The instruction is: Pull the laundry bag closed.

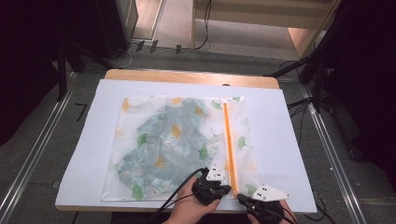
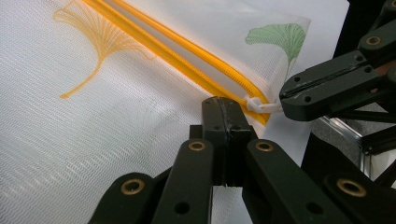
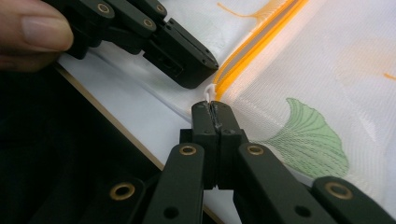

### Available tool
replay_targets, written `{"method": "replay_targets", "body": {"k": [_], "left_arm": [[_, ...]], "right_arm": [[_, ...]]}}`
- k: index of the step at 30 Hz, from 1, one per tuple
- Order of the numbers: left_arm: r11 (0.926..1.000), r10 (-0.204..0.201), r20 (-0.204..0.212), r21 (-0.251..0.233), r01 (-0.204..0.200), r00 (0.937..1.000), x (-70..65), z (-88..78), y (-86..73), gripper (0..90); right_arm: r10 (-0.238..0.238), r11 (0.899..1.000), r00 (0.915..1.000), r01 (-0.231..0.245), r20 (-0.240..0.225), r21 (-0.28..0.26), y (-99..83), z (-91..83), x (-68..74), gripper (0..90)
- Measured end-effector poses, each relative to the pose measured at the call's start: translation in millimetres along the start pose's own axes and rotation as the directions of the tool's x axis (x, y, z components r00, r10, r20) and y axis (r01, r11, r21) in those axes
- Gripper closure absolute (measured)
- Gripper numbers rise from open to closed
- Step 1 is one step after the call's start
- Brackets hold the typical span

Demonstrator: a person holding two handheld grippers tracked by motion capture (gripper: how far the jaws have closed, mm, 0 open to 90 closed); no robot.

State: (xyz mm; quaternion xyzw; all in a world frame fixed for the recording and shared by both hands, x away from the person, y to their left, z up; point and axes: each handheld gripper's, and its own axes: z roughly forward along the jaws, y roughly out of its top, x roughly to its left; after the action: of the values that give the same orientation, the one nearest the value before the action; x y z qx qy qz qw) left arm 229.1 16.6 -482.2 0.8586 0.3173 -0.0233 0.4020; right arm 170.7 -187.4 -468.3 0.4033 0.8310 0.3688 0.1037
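Observation:
A white mesh bag (image 1: 140, 116) printed with ginkgo leaves lies flat on the table, a blue floral garment (image 1: 163, 144) inside it. Its orange zipper (image 1: 229, 140) runs from far to near on the right side. At the zipper's near end my left gripper (image 1: 229, 188) (image 2: 224, 109) is shut, pinching the bag's mesh (image 2: 116, 130) just beside the zipper (image 2: 187, 60). My right gripper (image 1: 241, 199) (image 3: 212, 109) is shut on the small white zipper pull (image 3: 208, 94) (image 2: 258, 105). The two gripper tips sit almost together.
A white sheet (image 1: 289, 154) covers the wooden table (image 1: 187, 75), and the bag's near edge lies close to the table's front edge. Black stands and cables (image 1: 308, 65) are on the floor beyond and to the right. A thumb (image 3: 32, 32) rests on the left gripper.

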Motion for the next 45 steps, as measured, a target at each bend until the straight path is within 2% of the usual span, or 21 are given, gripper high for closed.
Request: {"method": "replay_targets", "body": {"k": [1,2,6,8,12,14,17,19,21,24,25,27,29,31,32,33,38,40,42,43,45], "left_arm": [[1.0000,0.000,0.000,0.001,0.000,1.0000,0.1,0.0,0.0,90.0],[1.0000,0.001,0.000,0.000,-0.001,1.0000,0.0,0.0,0.0,90.0],[1.0000,0.000,-0.001,-0.006,0.000,1.0000,-0.6,0.2,-0.3,90.0],[1.0000,0.000,-0.001,0.000,0.000,1.0000,-0.3,-0.1,-0.1,90.0],[1.0000,-0.004,0.005,-0.003,0.004,1.0000,0.5,0.1,-0.2,90.0],[1.0000,-0.008,0.009,-0.004,0.008,0.9999,1.1,0.2,-0.1,90.0],[0.9999,-0.015,0.012,-0.003,0.015,0.9998,1.8,-0.1,-0.2,90.0],[0.9998,-0.018,0.005,-0.008,0.018,0.9998,1.6,-1.1,-1.1,90.0],[0.9995,-0.023,-0.011,-0.020,0.022,0.9997,0.8,-2.3,-2.5,90.0],[0.9990,-0.038,-0.009,-0.022,0.038,0.9992,2.5,-3.7,-3.5,90.0],[0.9987,-0.047,-0.005,-0.023,0.046,0.9989,3.2,-3.6,-3.3,90.0],[0.9981,-0.057,0.003,-0.022,0.057,0.9983,4.2,-3.5,-3.1,90.0],[0.9981,-0.058,0.005,-0.021,0.058,0.9983,4.5,-3.6,-3.1,90.0],[0.9981,-0.059,0.008,-0.020,0.059,0.9982,5.1,-3.6,-3.2,90.0],[0.9978,-0.062,0.011,-0.020,0.063,0.9980,5.5,-3.5,-3.1,90.0],[0.9973,-0.069,0.016,-0.024,0.070,0.9975,5.7,-3.2,-3.2,90.0],[0.9972,-0.072,0.024,-0.017,0.072,0.9971,7.0,-3.4,-2.7,90.0],[0.9973,-0.071,0.023,-0.017,0.071,0.9972,6.9,-3.3,-2.7,90.0],[0.9978,-0.064,0.024,-0.014,0.065,0.9977,6.7,-3.2,-2.5,90.0],[0.9980,-0.061,0.022,-0.014,0.061,0.9979,6.6,-3.0,-2.5,90.0],[0.9983,-0.056,0.023,-0.012,0.056,0.9982,6.5,-3.1,-2.5,90.0]], "right_arm": [[0.008,1.000,0.9999,-0.008,-0.010,-0.004,0.4,-0.1,-0.9,90.0],[0.041,0.999,0.9990,-0.041,-0.019,-0.004,1.2,-0.4,-2.6,90.0],[0.069,0.997,0.9969,-0.068,-0.037,0.023,0.6,0.8,-2.8,90.0],[0.067,0.996,0.9944,-0.062,-0.082,0.068,-2.8,5.5,-2.7,89.7],[0.004,0.999,0.9944,0.001,-0.106,0.050,-6.7,3.2,2.5,88.8],[-0.005,0.999,0.9974,0.007,-0.071,0.035,-6.6,0.6,2.8,90.0],[-0.024,0.998,0.9993,0.023,-0.030,-0.055,-3.2,-5.4,3.2,87.8],[-0.027,0.997,0.9996,0.028,0.003,-0.079,-1.6,-4.4,4.7,84.5],[-0.054,0.995,0.9984,0.055,0.019,-0.086,0.3,0.2,8.7,79.8],[-0.150,0.987,0.9871,0.153,0.056,-0.055,0.2,10.1,16.5,71.5],[-0.187,0.980,0.9799,0.191,0.071,-0.055,0.0,11.8,18.3,70.4],[-0.205,0.977,0.9723,0.209,0.113,-0.029,0.5,15.8,19.1,64.6],[-0.210,0.976,0.9651,0.216,0.156,-0.018,0.4,18.0,18.8,63.8],[-0.195,0.980,0.9719,0.199,0.132,-0.014,-0.3,19.6,18.7,65.8],[-0.195,0.980,0.9719,0.199,0.132,-0.014,-0.3,19.6,18.7,65.8],[-0.177,0.984,0.9770,0.180,0.119,-0.016,0.7,18.7,16.0,70.5],[-0.139,0.989,0.9850,0.142,0.102,-0.025,2.2,14.6,13.9,80.4],[-0.083,0.995,0.9929,0.087,0.085,-0.046,3.2,10.9,9.2,86.0],[-0.023,0.998,0.9966,0.027,0.079,-0.053,3.3,8.0,1.4,90.0],[0.032,0.998,0.9984,-0.030,0.046,-0.054,2.6,7.4,-6.2,90.0],[0.054,0.997,0.9980,-0.052,0.033,-0.059,2.6,7.7,-8.2,90.0]]}}
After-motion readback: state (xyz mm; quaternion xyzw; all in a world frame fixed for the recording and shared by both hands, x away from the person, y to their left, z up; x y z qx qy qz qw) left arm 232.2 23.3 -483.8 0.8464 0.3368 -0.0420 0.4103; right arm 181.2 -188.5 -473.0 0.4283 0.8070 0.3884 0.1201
